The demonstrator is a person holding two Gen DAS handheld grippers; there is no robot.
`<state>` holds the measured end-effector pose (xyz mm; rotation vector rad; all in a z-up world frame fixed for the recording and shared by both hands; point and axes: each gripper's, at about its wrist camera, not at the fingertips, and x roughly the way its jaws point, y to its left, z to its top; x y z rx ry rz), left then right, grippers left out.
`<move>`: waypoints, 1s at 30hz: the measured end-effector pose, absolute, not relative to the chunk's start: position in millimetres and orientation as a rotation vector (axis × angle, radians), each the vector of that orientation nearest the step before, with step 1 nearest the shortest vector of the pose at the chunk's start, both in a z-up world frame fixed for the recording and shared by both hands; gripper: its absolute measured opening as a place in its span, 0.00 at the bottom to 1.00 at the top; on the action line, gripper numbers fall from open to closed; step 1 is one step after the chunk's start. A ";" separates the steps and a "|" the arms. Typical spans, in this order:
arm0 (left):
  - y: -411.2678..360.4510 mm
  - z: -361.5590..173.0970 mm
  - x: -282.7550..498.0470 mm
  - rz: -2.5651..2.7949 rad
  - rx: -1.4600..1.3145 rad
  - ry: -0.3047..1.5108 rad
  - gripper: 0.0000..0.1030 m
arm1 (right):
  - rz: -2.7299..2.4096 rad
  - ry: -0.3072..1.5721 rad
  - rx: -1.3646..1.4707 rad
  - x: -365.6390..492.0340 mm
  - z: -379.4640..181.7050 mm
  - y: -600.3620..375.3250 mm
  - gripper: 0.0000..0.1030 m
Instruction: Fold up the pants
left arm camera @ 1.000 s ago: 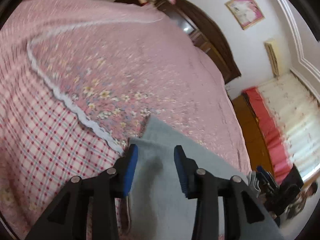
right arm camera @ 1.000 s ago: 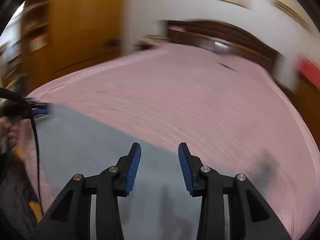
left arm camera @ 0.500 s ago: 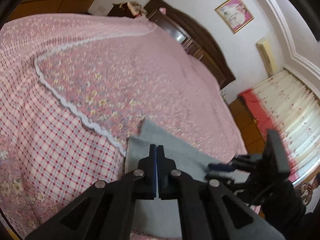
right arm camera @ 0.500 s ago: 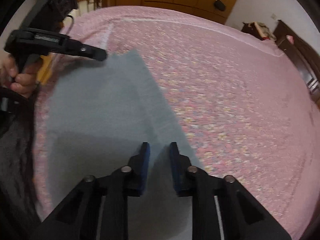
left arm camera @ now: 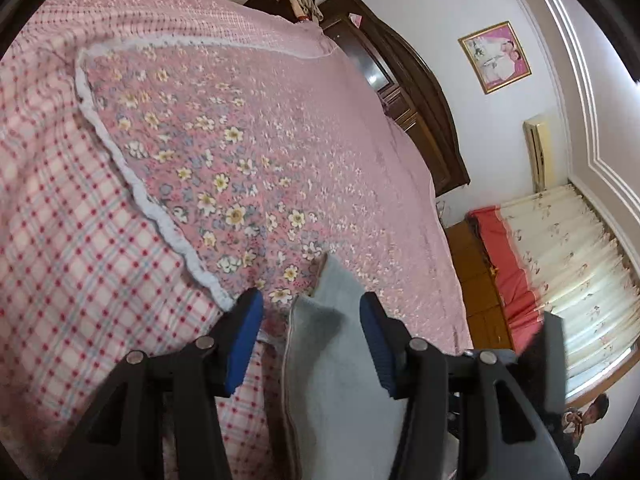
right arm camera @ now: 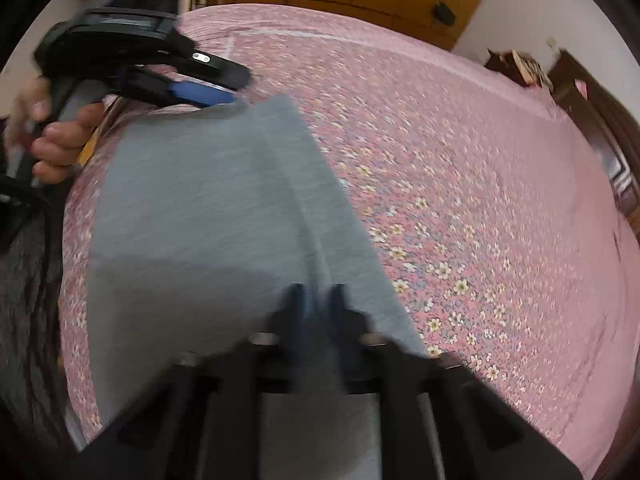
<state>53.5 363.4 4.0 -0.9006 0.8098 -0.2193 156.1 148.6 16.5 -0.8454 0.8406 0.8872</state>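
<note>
Blue-padded and black-armed, the left gripper (left arm camera: 310, 336) hangs over the near corner of the grey pants (left arm camera: 340, 380) with its jaws opening; the cloth lies in the gap between them, but neither pad presses on it, so that corner is released. From the right wrist view the same tool shows at the upper left, gripped by the person's left hand (right arm camera: 52, 140), its blue pad just at the far corner of the pants (right arm camera: 208, 216). The right gripper (right arm camera: 316, 308) is blurred, yet its two fingers stand close together with a ridge of grey fabric pinched up between them, so it is clenched on the near edge of the pants. The pants lie folded flat on the bed (right arm camera: 480, 184), a doubled layer with a seam running from the right gripper up toward the far corner, close to the bed's edge beside the person. The bed wears a pink flowered bedspread (left arm camera: 256, 128) with a white lace border, and a red-checked part falls over the side at the left of the left wrist view. Beyond it stand a dark wooden headboard (left arm camera: 416, 92), a framed picture (left arm camera: 494, 56) on the white wall, and flowered curtains (left arm camera: 568, 264) at a window. No box, basket or other container shows in either view.
</note>
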 end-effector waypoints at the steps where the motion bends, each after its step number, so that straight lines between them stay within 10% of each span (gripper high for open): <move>1: 362.3 5.7 51.3 -0.216 -0.894 0.803 0.48 | 0.877 0.805 -0.863 151.1 17.8 148.2 0.03; 4: 363.7 5.7 43.9 -0.236 -0.928 0.813 0.13 | 0.859 0.753 -0.853 143.0 27.0 143.7 0.03; 8: 361.5 1.7 31.9 -0.309 -1.019 0.782 0.05 | 0.846 0.724 -0.759 139.0 47.8 131.4 0.03; 23: 400.8 4.4 4.6 -0.257 -1.195 0.649 0.05 | 0.795 0.706 -0.762 136.7 34.0 137.9 0.03; 26: 394.4 3.1 7.2 -0.259 -1.143 0.729 0.45 | 0.800 0.709 -0.749 139.1 33.0 137.4 0.03; 30: 378.2 1.9 14.0 -0.271 -1.068 0.795 0.28 | 0.798 0.721 -0.725 141.0 32.3 133.8 0.03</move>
